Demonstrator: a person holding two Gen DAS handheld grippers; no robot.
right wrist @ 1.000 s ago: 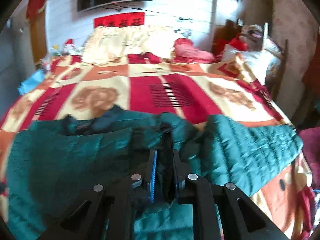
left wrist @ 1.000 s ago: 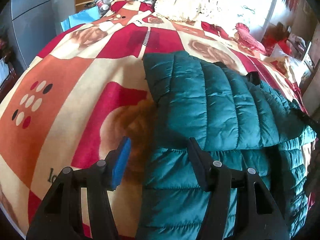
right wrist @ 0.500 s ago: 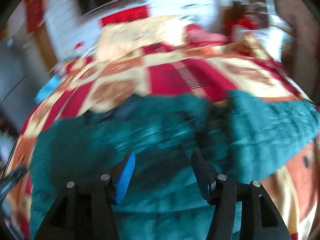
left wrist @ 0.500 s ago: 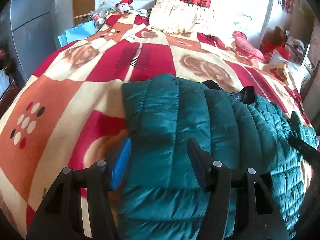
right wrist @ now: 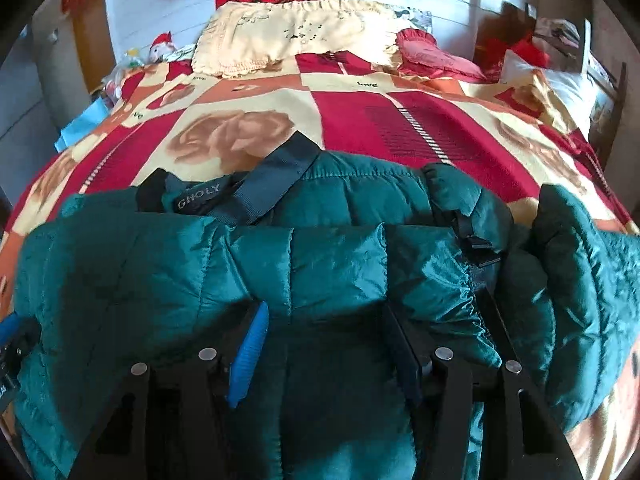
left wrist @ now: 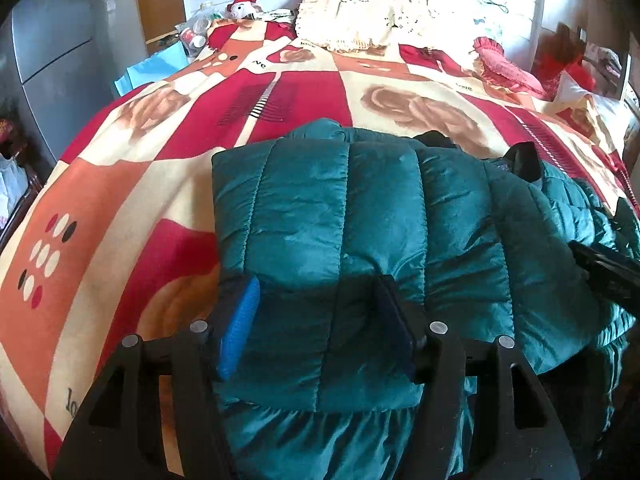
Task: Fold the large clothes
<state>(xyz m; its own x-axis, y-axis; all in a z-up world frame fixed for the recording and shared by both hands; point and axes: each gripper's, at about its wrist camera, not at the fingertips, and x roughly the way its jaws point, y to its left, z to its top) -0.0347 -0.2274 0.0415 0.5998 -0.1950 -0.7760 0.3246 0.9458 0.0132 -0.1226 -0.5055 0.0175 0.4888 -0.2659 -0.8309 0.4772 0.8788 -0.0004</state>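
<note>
A green puffer jacket (left wrist: 360, 232) is lying on the bed (left wrist: 120, 200), toward its near edge and partly folded, with one quilted panel laid over the body and a sleeve (right wrist: 580, 280) bunching out toward the bed's right edge. The left gripper (left wrist: 316, 320) is hovering over the near left part of the folded panel with its fingers spread apart and grasping nothing. The right gripper (right wrist: 328, 344) is doing the same over the middle of the jacket, fingers released and empty. The collar with its dark strap (right wrist: 272, 176) is pointing toward the pillow (right wrist: 296, 32) at the head of the bed.

The step in hand is probably pressing and squaring the fold. To do it well, the person is best off flattening the puffy panel evenly, then taking the loose sleeve near its cuff, since slick padded cloth is likely slipping and springing back. Tucking the strap inside first should be keeping the bundle tidy.
</note>
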